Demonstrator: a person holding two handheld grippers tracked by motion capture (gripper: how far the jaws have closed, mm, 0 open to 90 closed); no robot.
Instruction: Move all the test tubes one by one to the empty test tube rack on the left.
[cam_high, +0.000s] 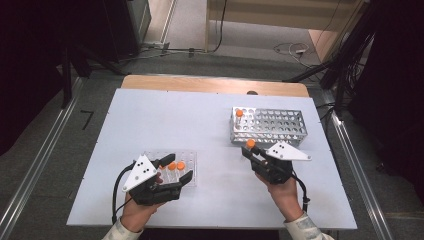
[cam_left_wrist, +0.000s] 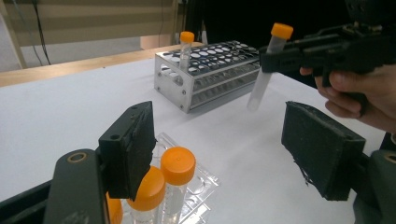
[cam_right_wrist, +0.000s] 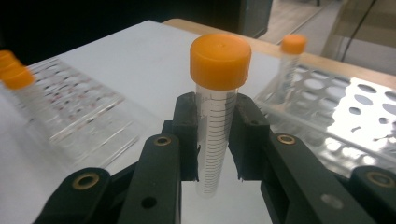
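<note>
While right gripper (cam_right_wrist: 212, 140) jaws clamp one tube (cam_right_wrist: 215, 116) — left gripper (cam_left_wrist: 219, 154) jaws apart, one racked tube (cam_left_wrist: 185, 49).

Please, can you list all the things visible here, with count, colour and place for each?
Tube in right gripper: one, clear with orange cap, clamped upright.
Tube in rack: one, orange cap, left corner hole.
Metal rack: one, silver, far right of table.
Clear tray: one, transparent, near left, holding orange-capped tubes.
Table: one, white.
Left gripper: black, jaws open over tray.
Right gripper: black, shut on tube.
</note>
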